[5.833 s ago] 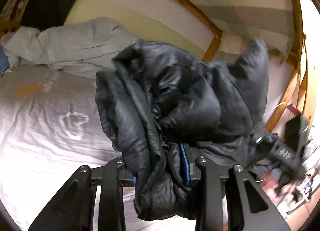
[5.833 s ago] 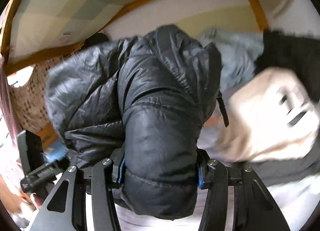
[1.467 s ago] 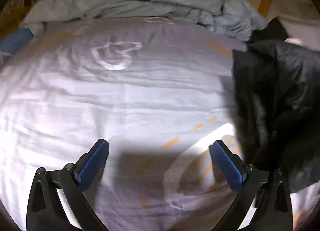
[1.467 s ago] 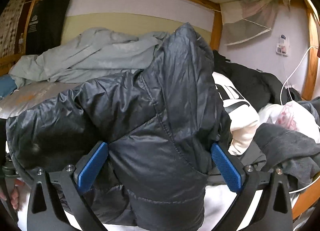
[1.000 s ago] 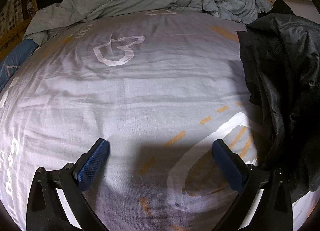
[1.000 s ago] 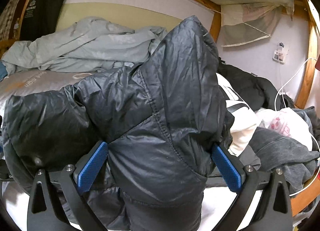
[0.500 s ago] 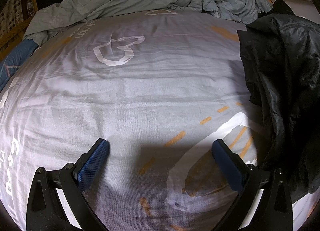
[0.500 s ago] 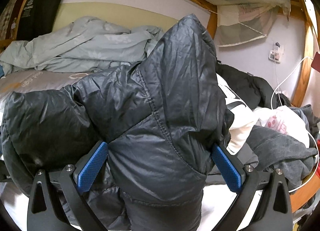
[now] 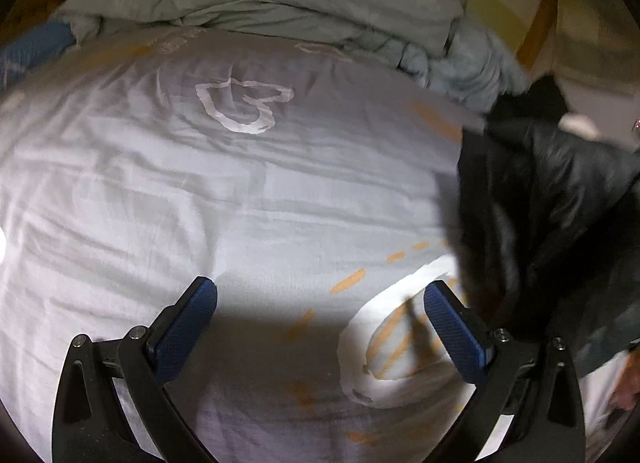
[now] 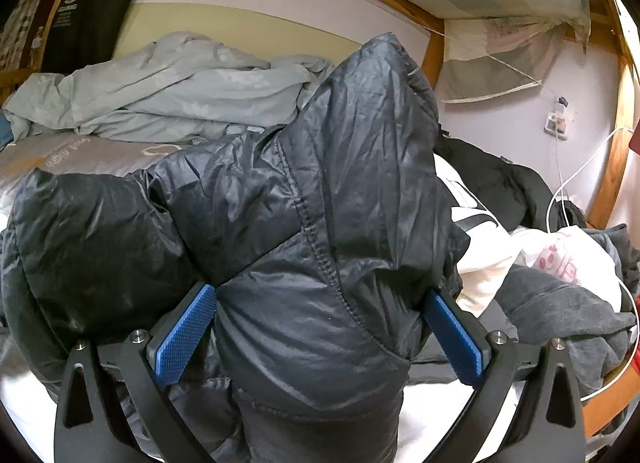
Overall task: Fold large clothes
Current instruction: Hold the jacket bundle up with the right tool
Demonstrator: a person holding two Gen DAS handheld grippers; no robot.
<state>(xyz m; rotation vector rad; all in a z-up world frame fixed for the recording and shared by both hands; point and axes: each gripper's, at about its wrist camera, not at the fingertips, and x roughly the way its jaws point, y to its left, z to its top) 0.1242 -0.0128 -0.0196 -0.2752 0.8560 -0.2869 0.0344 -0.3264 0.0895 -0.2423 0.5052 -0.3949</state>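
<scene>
black puffer jacket (image 10: 304, 223) heaped on bed (image 9: 260, 203) | left gripper (image 9: 320, 319) jaws spread (empty)

Both tools look alike. The left gripper (image 9: 320, 319) has two matte black fingers that splay outward, each faced on its inner side with a blue pad (image 9: 186, 323) of fine dimpled texture. Behind each pad, the black frame branches into angular struts with long cut-out slots, and silver round-headed screws (image 9: 138, 331) sit on the frame just behind the pads. The right gripper (image 10: 320, 327) carries the same black struts, blue textured pads (image 10: 182, 337) and silver screws (image 10: 498, 335).
</scene>
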